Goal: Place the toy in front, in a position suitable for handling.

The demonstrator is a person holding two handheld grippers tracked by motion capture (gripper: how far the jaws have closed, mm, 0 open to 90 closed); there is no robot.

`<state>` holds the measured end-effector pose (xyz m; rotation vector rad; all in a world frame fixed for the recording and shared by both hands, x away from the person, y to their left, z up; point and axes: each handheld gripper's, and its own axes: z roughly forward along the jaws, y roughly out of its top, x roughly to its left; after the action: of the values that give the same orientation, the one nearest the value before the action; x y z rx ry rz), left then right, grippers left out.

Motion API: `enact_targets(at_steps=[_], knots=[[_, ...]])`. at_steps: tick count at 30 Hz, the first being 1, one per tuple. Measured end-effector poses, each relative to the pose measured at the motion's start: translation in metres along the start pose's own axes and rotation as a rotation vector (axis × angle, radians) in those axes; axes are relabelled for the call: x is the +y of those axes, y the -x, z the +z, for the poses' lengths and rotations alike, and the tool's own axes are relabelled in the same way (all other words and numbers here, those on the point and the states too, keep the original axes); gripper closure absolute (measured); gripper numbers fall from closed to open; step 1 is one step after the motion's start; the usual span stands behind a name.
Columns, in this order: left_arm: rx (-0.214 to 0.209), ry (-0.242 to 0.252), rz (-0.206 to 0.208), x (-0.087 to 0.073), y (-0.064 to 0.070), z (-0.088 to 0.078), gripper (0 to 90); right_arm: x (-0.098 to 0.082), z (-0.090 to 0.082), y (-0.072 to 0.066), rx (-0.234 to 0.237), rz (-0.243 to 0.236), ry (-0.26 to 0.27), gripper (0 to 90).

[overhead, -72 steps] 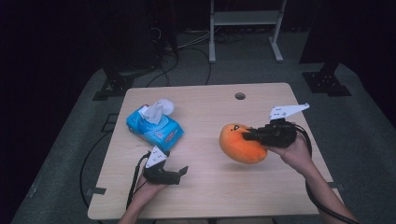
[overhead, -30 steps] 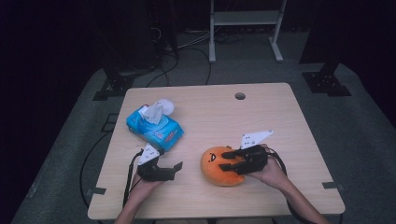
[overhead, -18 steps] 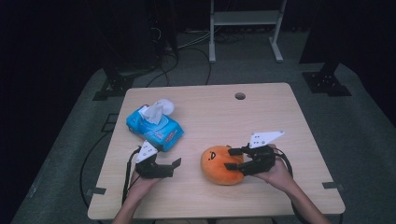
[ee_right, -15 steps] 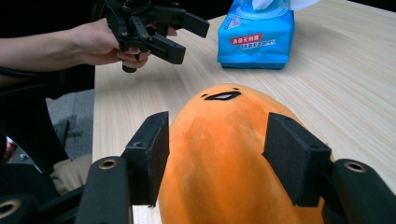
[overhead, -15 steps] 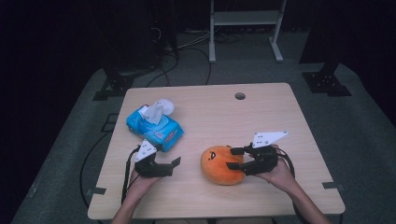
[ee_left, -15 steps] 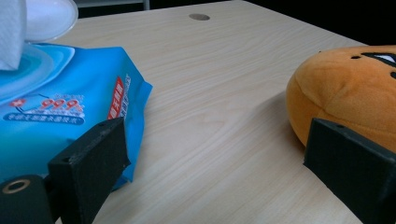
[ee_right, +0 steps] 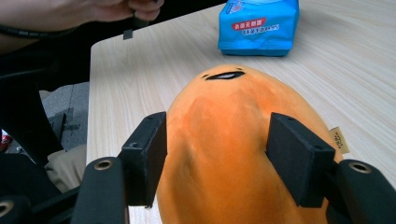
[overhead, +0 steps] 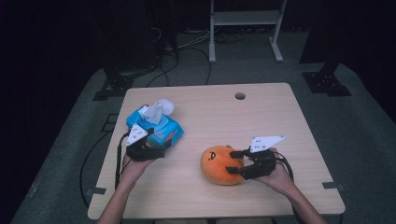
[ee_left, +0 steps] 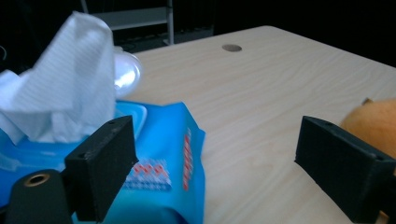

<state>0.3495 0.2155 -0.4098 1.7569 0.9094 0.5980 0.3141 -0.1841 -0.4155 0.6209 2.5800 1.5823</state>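
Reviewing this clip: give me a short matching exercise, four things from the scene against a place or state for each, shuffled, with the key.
Things:
1. orange plush toy
2. blue wet-wipe pack
3. left hand-held gripper
4. round hole in the table

Places or states:
A. near the far edge of the tabletop
B. a white wipe sticks up from its top
C. lies on the table between the jaws of the right hand-held gripper
D. jaws apart, nothing between them, beside the pack's near end

Pairs: 1-C, 2-B, 3-D, 4-A
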Motion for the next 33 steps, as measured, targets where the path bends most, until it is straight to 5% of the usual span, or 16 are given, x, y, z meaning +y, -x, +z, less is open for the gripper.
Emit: enact_targets(at_steps=[17,28,33], knots=[[0.067,0.009,-0.007,0.025,-0.025,0.029,15.5,-0.004,0.006,0.0,0.012,-0.007,-0.008,36.4],[0.124,0.004,-0.017,0.029,-0.039,0.046,24.4,-0.005,0.007,0.0,0.022,-0.012,-0.008,35.9],[0.162,-0.008,0.0,0.029,-0.044,0.052,35.6,-0.005,0.007,0.0,0.025,-0.01,-0.009,35.8]])
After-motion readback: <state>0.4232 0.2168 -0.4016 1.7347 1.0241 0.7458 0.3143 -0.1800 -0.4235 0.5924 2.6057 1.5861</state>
